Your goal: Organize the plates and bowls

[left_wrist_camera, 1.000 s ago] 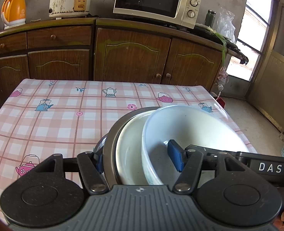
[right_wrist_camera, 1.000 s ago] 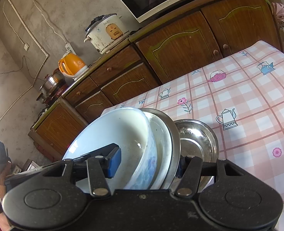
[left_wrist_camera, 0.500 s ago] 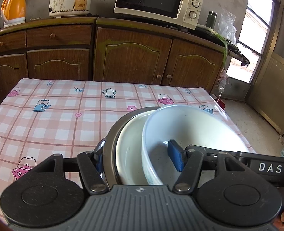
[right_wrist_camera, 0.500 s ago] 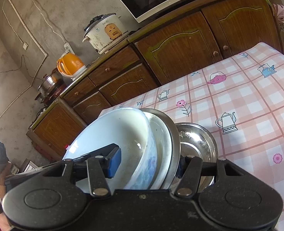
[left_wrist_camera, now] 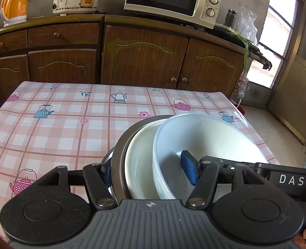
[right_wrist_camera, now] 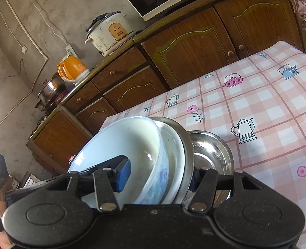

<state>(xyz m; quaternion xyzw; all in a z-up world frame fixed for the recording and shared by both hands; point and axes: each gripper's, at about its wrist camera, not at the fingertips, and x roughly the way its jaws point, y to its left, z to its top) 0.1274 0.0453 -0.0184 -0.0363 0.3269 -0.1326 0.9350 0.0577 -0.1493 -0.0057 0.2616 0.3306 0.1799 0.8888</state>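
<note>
Both grippers clamped one tilted stack of dishes above the checked table: the left gripper and right gripper each pinched the white bowl, plate and metal plate together. Only the right view showed the steel bowl behind the stack. Nothing in either grip had shifted since a second earlier; the table merely sat slightly differently in view.

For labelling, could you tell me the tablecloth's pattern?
Pink-and-white checked tablecloth with teapots; left wrist view.
</note>
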